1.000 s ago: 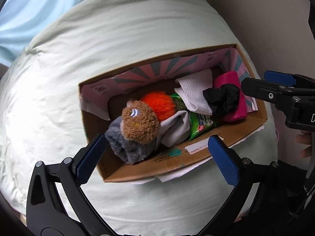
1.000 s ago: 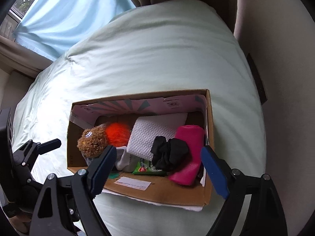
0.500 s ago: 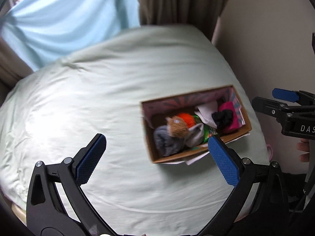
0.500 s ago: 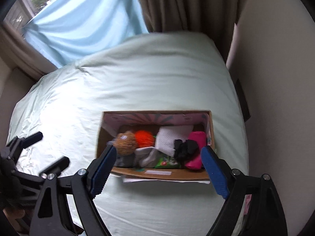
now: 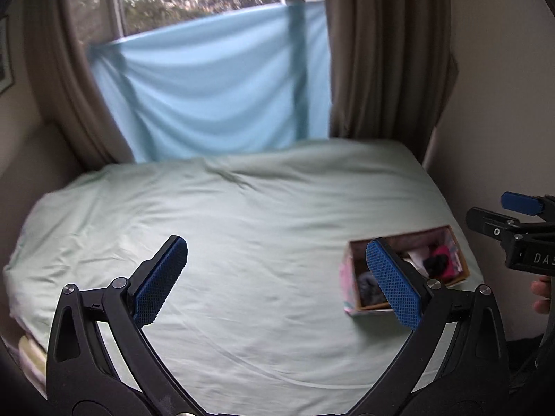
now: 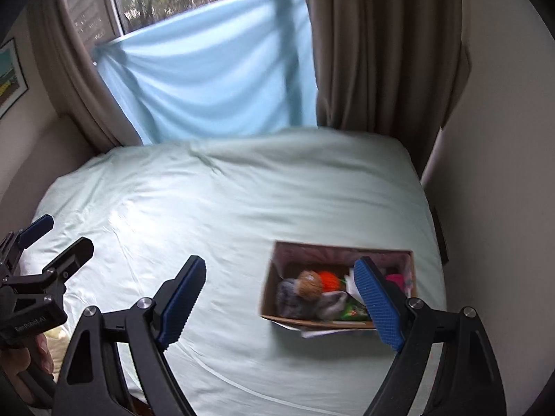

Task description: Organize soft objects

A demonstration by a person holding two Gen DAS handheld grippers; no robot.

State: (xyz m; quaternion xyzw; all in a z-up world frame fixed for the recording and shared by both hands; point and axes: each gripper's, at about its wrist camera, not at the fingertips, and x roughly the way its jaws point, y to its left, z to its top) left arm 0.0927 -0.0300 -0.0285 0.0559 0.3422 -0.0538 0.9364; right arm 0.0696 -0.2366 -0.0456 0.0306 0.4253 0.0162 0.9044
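A cardboard box (image 6: 277,270) sits on the right side of the bed (image 6: 225,208). It holds a brown plush ball (image 6: 310,284), an orange pompom (image 6: 329,280), a grey plush (image 6: 291,298), a white cloth, a green packet and a pink item (image 6: 393,279). The box also shows in the left wrist view (image 5: 350,287), with a black item (image 5: 437,262) on the pink one. My left gripper (image 5: 277,284) is open and empty, high above the bed. My right gripper (image 6: 281,298) is open and empty, high above the bed, its right finger in front of the box.
The pale green bed sheet (image 5: 225,225) fills the middle. A light blue cloth (image 5: 215,97) hangs over the window between brown curtains (image 5: 381,52). A wall (image 6: 492,173) runs along the bed's right edge. A framed picture (image 6: 10,76) hangs at left.
Both grippers have pulled back and up, away from the box. The box now looks small, and the window and curtains have come into view. Both stay open and empty.
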